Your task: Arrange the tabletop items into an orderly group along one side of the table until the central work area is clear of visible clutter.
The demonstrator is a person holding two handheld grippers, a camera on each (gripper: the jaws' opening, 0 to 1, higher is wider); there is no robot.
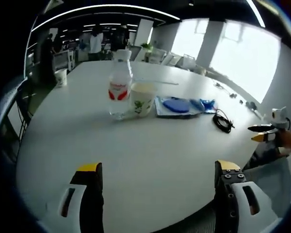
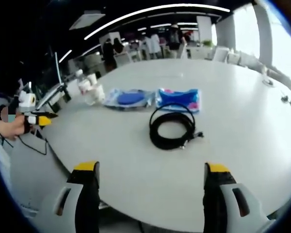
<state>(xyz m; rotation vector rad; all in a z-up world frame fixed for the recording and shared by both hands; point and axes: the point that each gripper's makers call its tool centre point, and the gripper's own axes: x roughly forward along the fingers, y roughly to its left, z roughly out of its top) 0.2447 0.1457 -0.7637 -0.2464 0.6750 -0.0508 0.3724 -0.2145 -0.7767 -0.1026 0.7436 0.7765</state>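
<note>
Left gripper view looks across a smooth, white, rounded bench [image 1: 136,160], with the left hand-held gripper [image 1: 157,179] held low over its near edge, its two black, yellow-tipped jaws spread wide and holding nothing. Near the middle stands a clear plastic water bottle [image 1: 120,85] with a red-and-white label, touching a squat paper cup [image 1: 142,99] printed with green leaves. Just beside the cup lies a flat, glossy plastic packet holding a blue oval piece [image 1: 177,105], then a second blue packet [image 1: 203,104], and a coiled black cable [image 1: 222,121] farther toward the edge. A second paper cup [image 1: 61,77] stands well apart near the far rim. In the right gripper view, the right hand-held gripper [image 2: 150,182] likewise hovers at the bench edge, jaws released and wide apart, pointing at the cable's round loop, with both packets lying flat beyond it and the bottle and cup farther off.
</note>
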